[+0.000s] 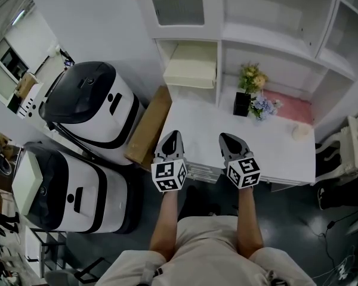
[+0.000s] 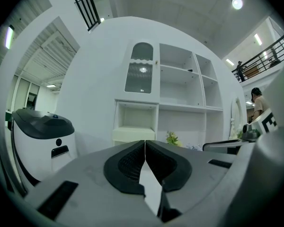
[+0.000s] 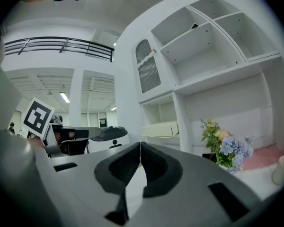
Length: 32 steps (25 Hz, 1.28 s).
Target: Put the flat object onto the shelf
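Note:
A flat cream box lies in the low left cubby of the white shelf unit; the same box shows in both gripper views. A flat brown cardboard sheet leans against the desk's left side. My left gripper and right gripper hover side by side over the white desk's front edge, pointing level at the shelves. Both pairs of jaws are shut with nothing between them.
On the desk stand flowers in a black vase, a pink mat and a small cream object. Two white-and-black machines stand on the floor at the left. Upper shelves are bare.

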{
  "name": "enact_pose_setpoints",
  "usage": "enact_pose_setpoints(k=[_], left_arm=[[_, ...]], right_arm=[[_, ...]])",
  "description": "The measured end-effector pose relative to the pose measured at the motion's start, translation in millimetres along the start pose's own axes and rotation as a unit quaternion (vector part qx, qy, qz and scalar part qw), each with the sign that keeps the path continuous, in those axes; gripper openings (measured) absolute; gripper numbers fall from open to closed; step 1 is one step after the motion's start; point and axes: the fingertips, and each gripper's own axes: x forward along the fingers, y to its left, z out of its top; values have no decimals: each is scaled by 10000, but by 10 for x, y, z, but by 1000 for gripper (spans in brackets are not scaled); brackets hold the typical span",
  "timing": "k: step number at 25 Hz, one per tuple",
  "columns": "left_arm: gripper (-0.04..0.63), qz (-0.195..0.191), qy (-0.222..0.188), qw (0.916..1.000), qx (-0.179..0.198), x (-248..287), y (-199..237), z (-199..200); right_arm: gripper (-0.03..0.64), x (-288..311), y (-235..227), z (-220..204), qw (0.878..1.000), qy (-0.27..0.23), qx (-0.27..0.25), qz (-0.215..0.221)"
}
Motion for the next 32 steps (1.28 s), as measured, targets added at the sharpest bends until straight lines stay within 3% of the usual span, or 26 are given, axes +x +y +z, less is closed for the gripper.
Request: enact_pose_setpoints(k=[32], left_arm=[[12,-154,264,9995,-53,1,-92,-226]], right_arm=[[67,-112,31,23,9999,-56,-148,5]])
